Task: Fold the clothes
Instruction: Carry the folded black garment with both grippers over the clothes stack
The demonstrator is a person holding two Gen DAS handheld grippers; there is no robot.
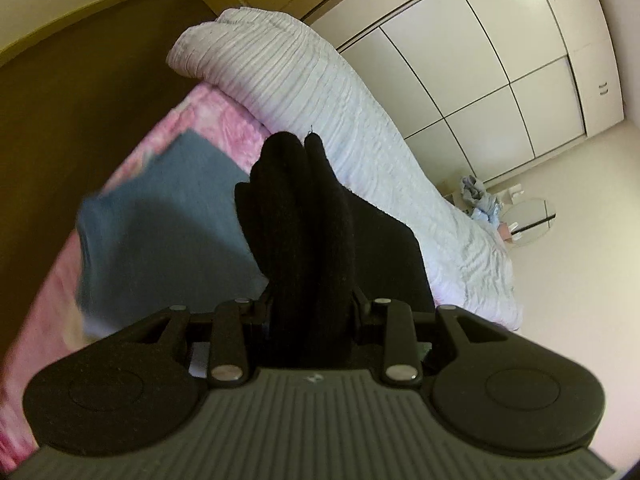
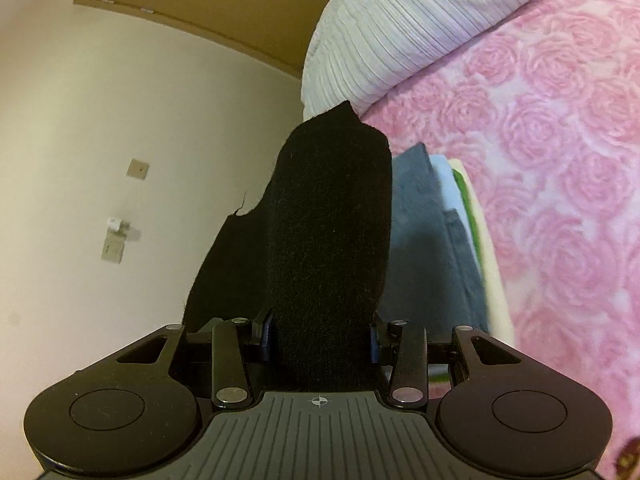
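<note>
We hold both grippers, left (image 1: 310, 216) and right (image 2: 328, 232), clamped on a black garment (image 2: 328, 208) above folded clothes (image 1: 168, 216) on the bed (image 2: 560, 160).

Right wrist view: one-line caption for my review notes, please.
Right hand-held gripper clamps black cloth above a stack of folded clothes on a pink rose-patterned bedspread.

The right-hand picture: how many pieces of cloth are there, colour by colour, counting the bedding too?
Black: 1, the garment in the jaws
Grey-blue: 1, top of the folded stack
Pale blue: 1, layer
Green: 1, layer
Cream: 1, layer
White: 1, ribbed duvet
Pink: 1, rose bedcover
Total: 7
</note>
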